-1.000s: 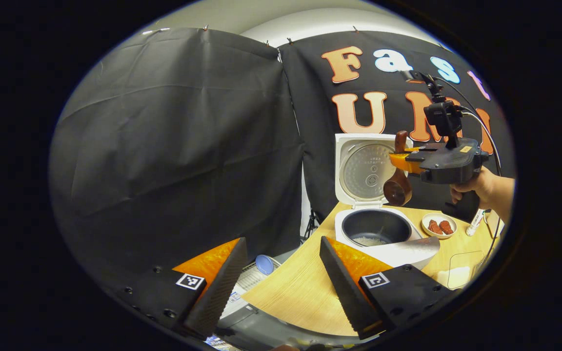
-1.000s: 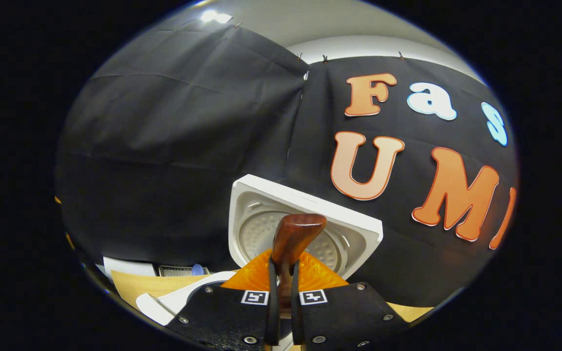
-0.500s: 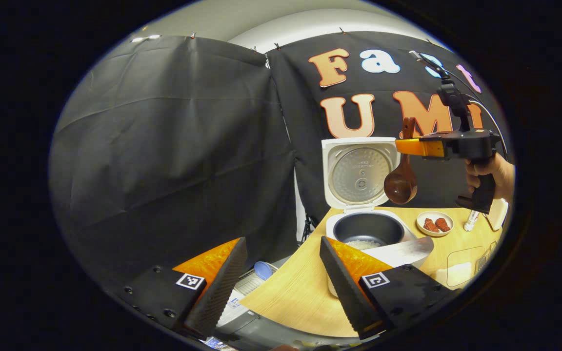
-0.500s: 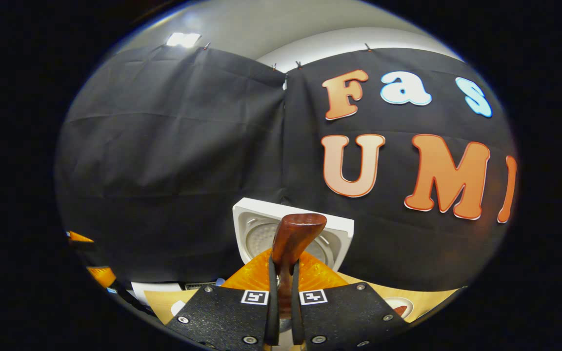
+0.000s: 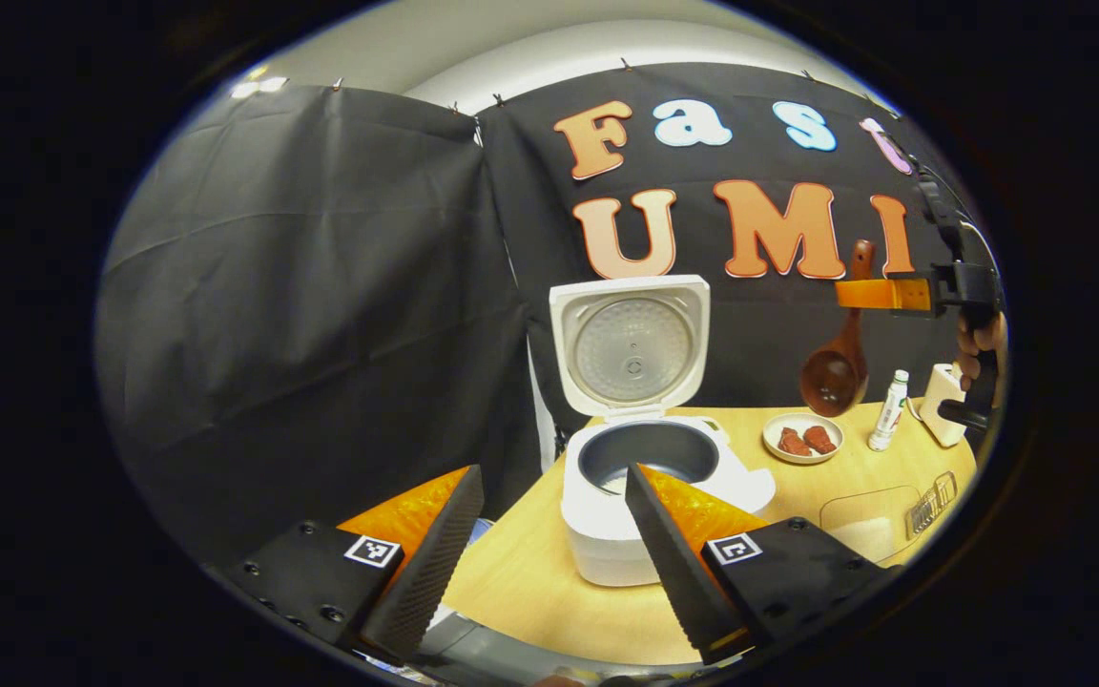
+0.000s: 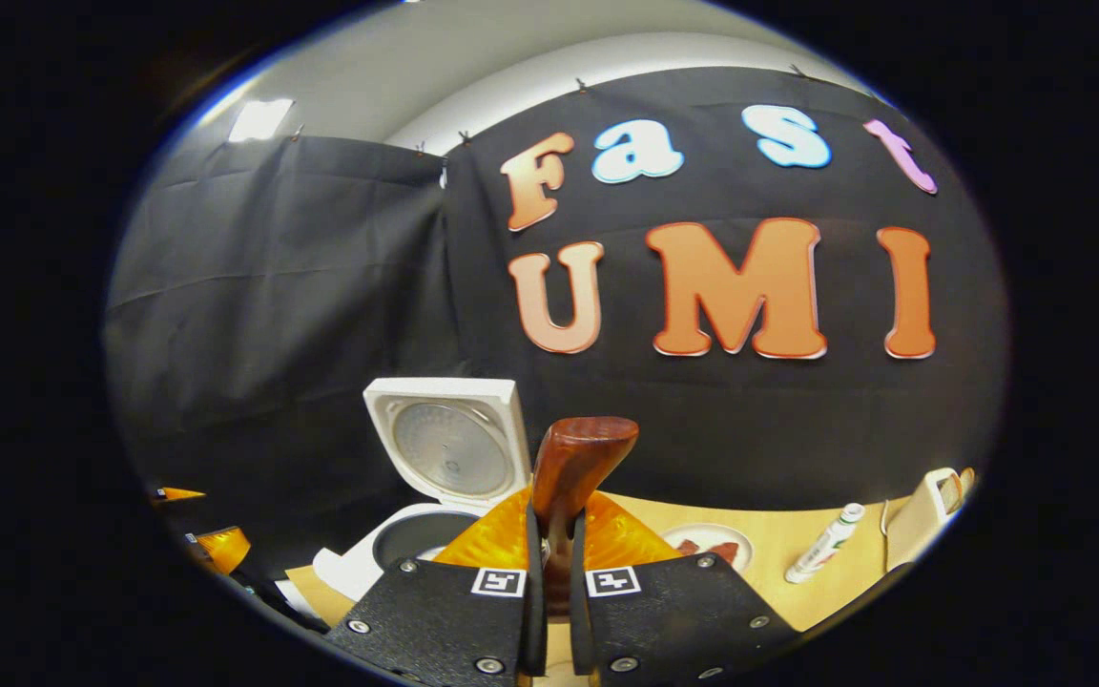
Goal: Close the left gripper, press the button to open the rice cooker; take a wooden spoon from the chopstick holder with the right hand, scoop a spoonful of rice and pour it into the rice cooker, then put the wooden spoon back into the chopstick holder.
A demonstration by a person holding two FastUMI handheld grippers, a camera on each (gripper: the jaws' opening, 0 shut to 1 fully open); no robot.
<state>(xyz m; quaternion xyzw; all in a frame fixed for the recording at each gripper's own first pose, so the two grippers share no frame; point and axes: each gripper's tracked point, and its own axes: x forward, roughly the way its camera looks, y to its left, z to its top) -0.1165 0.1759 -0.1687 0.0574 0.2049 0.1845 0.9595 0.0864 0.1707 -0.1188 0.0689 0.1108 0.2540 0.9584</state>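
The white rice cooker (image 5: pixel 607 534) stands on the wooden table with its lid (image 5: pixel 631 343) up and some rice in the dark inner pot. My left gripper (image 5: pixel 549 563) is open near the cooker's front, with nothing between its fingers. Off to the right my right gripper (image 5: pixel 855 294) is held high, shut on the handle of the wooden spoon (image 5: pixel 834 377), whose bowl hangs down above the table. In the right gripper view the spoon handle (image 6: pixel 580 458) sticks up from the shut gripper (image 6: pixel 549 520), with the cooker (image 6: pixel 406 539) at lower left. A cream chopstick holder (image 5: pixel 941 415) stands at far right.
A small dish with red pieces (image 5: pixel 802 439) and a white tube bottle (image 5: pixel 888 410) lie right of the cooker. A clear box of rice (image 5: pixel 869 520) and a metal rack (image 5: pixel 931 491) sit at the table's near right. A hand (image 5: pixel 979 334) holds the right gripper.
The right gripper has carried the spoon from above the cooker off to the right, toward the holder's side. The left gripper view has swung, so the cooker now sits nearer its middle.
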